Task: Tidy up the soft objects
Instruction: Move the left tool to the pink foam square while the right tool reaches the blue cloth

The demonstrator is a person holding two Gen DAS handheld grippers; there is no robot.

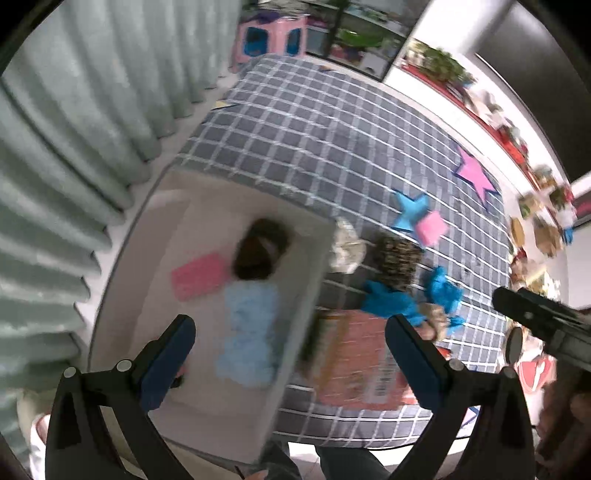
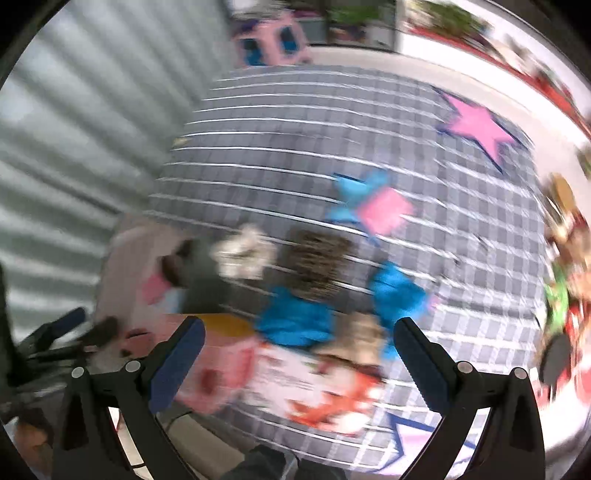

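Grey checked cloth [image 1: 332, 122] covers the round table below me, with a pale green curtain [image 1: 74, 129] hanging to the left and a pink stool [image 1: 271, 35] beyond the far edge.

Through my left wrist camera, my left gripper [image 1: 291, 343] hangs with its jaws spread wide and nothing between them. Under it sits a white bin [image 1: 314, 266] at the table's left edge, holding a pink sponge [image 1: 199, 275], a dark brown plush [image 1: 260, 251] and a light blue fluffy piece [image 1: 251, 332]. Just right of the bin wall lie a cream scrunchie [image 1: 345, 247] and a leopard-print soft piece [image 1: 399, 258], then two blue cloth pieces [image 1: 388, 299]. A pink printed sheet [image 1: 362, 362] lies flat beneath my right-hand finger. Farther off are a blue star [image 1: 410, 210] touching a pink square [image 1: 432, 227], and a pink star [image 1: 476, 173]. My right gripper's black body [image 1: 539, 325] enters from the right.

Through my right wrist camera everything is smeared by blur. My right gripper [image 2: 299, 343] is released, jaws at full spread and empty. Between the fingers I see the blue cloth [image 2: 295, 321], the leopard piece [image 2: 317, 262] above it, the scrunchie [image 2: 243, 254] to its left and the bin [image 2: 125, 266] at the left.
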